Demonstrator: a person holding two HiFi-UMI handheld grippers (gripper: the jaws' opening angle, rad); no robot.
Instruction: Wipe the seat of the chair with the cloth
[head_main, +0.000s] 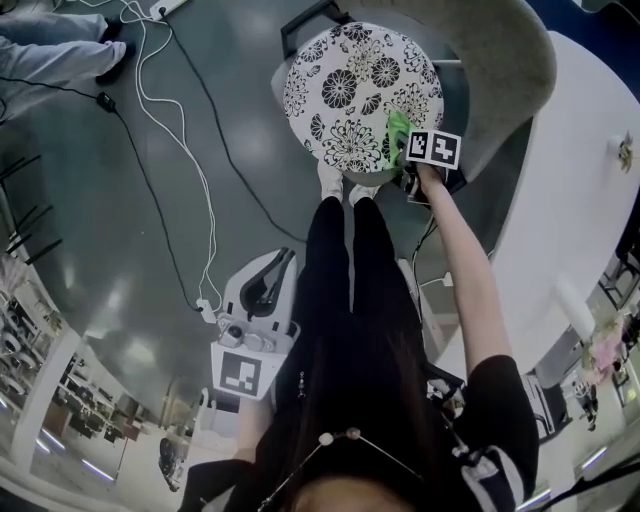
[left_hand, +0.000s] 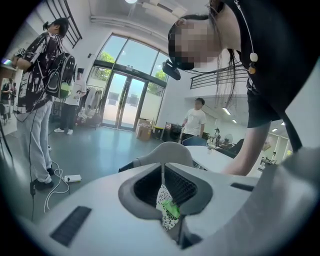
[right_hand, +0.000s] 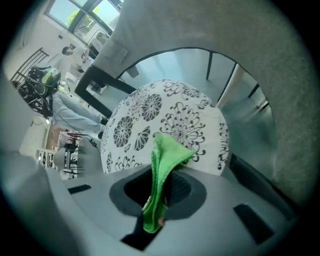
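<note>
The chair's round seat (head_main: 350, 90), white with black flowers, stands ahead of the person's feet. A green cloth (head_main: 397, 133) rests on the seat's near right edge. My right gripper (head_main: 420, 165) is shut on it, under its marker cube. In the right gripper view the cloth (right_hand: 162, 160) hangs folded between the jaws of the right gripper (right_hand: 162, 187), its free end lying on the seat (right_hand: 140, 125). My left gripper (head_main: 268, 280) is held low at the person's left side, away from the chair, shut and holding nothing. The left gripper (left_hand: 162, 172) view shows only a sliver of seat and cloth (left_hand: 171, 209) past its jaws.
The chair's grey curved backrest (head_main: 500, 60) wraps behind the seat on the right. A white table (head_main: 580, 200) runs along the right. Cables (head_main: 170, 130) trail over the grey floor at left. Someone's legs (head_main: 50, 50) show at top left, and other people (left_hand: 40, 100) stand farther off.
</note>
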